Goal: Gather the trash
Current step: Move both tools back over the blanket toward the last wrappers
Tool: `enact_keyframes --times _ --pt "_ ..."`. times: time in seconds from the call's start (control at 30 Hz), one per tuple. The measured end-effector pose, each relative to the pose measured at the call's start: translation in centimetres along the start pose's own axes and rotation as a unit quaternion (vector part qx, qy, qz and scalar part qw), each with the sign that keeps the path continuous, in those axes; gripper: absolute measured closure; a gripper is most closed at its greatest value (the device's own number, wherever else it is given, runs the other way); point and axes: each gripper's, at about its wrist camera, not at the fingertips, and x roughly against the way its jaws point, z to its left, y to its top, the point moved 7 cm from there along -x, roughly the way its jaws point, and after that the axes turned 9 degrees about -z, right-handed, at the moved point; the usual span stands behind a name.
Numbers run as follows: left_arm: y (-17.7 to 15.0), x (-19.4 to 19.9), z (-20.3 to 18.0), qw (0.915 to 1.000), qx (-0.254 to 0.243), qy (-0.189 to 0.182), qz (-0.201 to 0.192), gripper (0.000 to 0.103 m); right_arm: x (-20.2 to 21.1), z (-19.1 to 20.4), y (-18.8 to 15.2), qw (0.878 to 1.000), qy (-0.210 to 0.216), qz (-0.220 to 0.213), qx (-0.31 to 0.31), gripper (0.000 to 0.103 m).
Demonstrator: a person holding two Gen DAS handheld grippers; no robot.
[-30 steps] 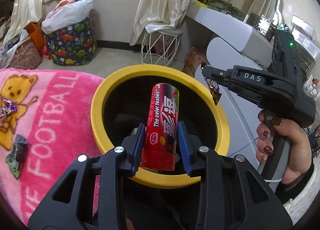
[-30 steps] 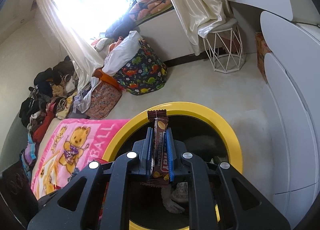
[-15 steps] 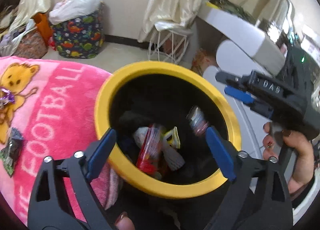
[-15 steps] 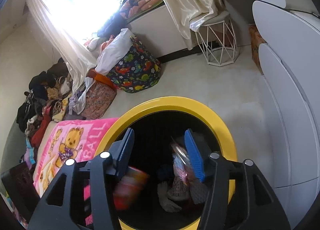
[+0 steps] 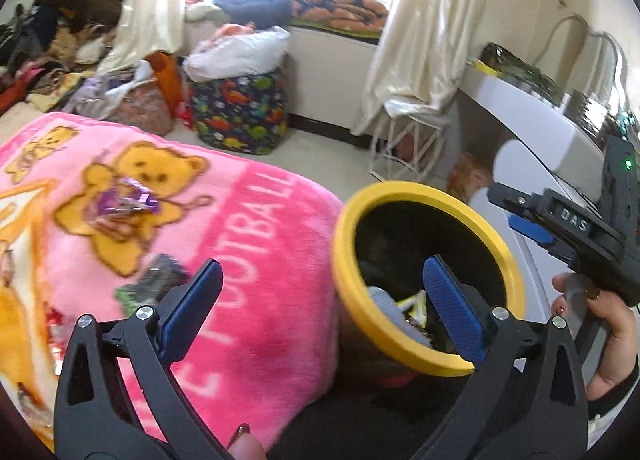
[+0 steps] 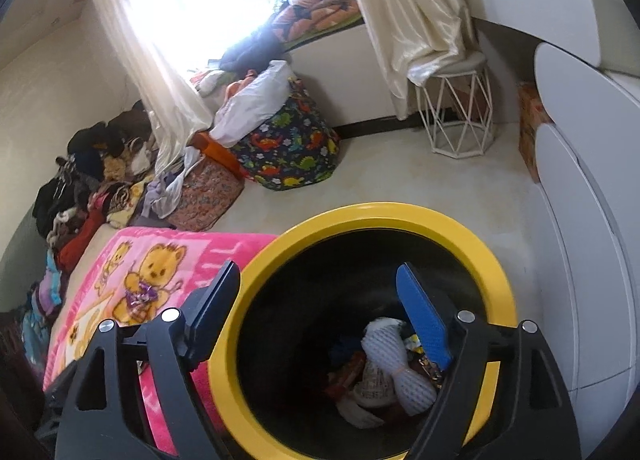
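Now both claws are empty. Left gripper (image 5: 320, 296) has just been opening, blue pads (image 5: 454, 306) spread wide w/ nothing between them; it hangs over the near edge of the pink blanket (image 5: 256, 260) and the left rim of the bin. Right gripper (image 6: 320, 308) has also just been opening, jaws apart, nothing held, sitting above the bin mouth w/ its left finger over the yellow rim and its right finger over the dark inside.

Yellow-rimmed bin (image 6: 472, 236) stands on the floor just right of the blanket, touching or nearly so. Inside it, at the bottom: a heap of trash (image 6: 384, 372), incl. a white foam net sleeve, crumpled paper and some coloured wrappers. Can't make out single items beyond that.

Trash not yet in the bin, on the blanket: a purple wrapper (image 5: 130, 200) on the printed bear, far left of the bin, and a dark green-edged wrapper (image 5: 158, 280) nearer, just left of the left gripper's left finger, blurred. Something red at the near left edge, too blurred to name.

In the left view the right gripper (image 5: 532, 220) shows at far right, held by a hand (image 5: 600, 324) beyond the bin.
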Motion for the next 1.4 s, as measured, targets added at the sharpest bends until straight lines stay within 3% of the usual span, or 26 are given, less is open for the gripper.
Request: enact_keyframes --times 0.73,1.17,1.4 --pt "1.1 6.7 9.6 0.9938 0.046 0.088 -0.051 0.011 0.0 12.0 -3.4 0.99 0.084 0.032 0.113 0.024" --pt "-2.0 10.8 18.0 0.9798 0.1 0.168 -0.043 0.011 -3.7 20.0 -9.5 0.972 0.131 0.112 0.161 0.024" --pt "-4.9 12.7 21.7 0.971 0.132 0.198 -0.025 0.011 -7.5 22.8 -12.8 0.964 0.138 0.172 0.149 0.024"
